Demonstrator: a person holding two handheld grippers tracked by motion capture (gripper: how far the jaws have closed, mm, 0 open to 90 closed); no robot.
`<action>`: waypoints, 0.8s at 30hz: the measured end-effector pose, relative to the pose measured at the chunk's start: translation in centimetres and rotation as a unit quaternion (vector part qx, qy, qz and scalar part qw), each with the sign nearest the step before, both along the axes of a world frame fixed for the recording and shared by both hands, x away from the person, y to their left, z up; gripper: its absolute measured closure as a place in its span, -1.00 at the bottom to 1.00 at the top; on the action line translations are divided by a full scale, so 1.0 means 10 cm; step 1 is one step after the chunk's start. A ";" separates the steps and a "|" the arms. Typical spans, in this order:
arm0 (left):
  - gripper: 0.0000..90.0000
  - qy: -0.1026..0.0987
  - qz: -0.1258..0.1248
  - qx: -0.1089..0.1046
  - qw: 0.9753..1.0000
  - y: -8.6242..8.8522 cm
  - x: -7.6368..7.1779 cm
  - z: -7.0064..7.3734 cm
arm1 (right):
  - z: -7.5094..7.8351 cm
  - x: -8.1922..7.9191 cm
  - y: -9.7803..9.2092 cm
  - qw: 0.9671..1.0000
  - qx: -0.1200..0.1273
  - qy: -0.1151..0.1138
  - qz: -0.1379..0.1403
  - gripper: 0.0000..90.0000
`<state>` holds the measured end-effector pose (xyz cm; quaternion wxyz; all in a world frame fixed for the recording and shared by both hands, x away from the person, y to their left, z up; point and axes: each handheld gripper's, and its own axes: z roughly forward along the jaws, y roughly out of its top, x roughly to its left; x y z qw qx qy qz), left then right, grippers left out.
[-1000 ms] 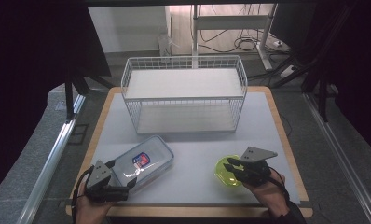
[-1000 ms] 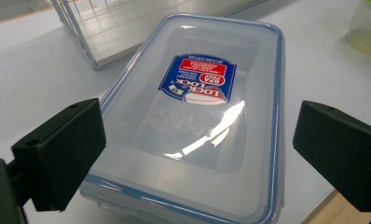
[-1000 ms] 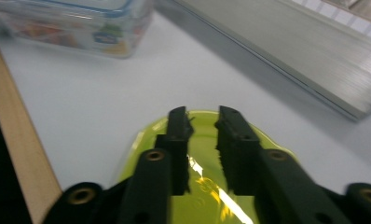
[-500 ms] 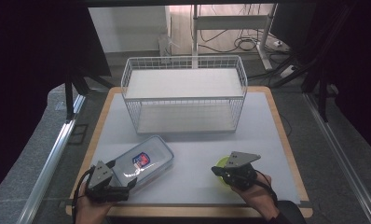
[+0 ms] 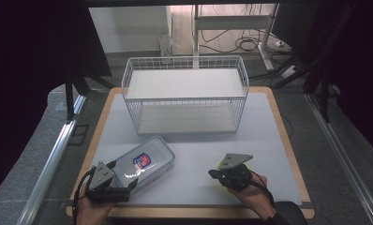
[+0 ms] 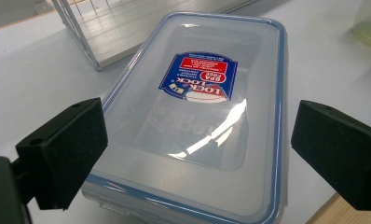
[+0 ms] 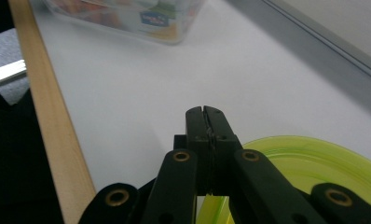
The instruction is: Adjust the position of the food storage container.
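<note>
Your left gripper (image 6: 197, 154) spread wide astride lidded container (image 6: 207, 112) at table's near-left; centre pads before squeezing. Right gripper (image 7: 207, 116) pinched on yellow-green dish (image 7: 314, 163) rim, near-right; lift level.

The table (image 5: 287, 136) has a light wooden rim framing a pale grey mat. Directly on the mat: a white wire basket (image 5: 184, 93), standing at the far side, well beyond both grippers; a clear lidded plastic container (image 5: 145, 164) with a blue seal and a red-and-blue label, lying flat between the spread jaws of the left gripper (image 6: 197, 154); a translucent yellow-green dish (image 7: 314, 163), lying under and beside the tips of the right gripper (image 7: 207, 114), near the table's front edge
</note>
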<state>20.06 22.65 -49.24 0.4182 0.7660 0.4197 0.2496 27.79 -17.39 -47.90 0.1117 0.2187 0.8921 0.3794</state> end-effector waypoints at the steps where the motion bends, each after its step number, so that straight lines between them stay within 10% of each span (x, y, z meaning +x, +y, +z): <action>1: -0.91 0.000 0.000 0.001 1.000 0.00 0.00 0.00 | 0.00 0.00 -0.01 1.000 0.002 0.002 -0.002 1.00; 24: -0.90 0.002 0.006 0.004 1.000 0.01 0.00 -0.01 | 0.04 0.18 -0.59 0.996 0.000 0.000 -0.092 1.00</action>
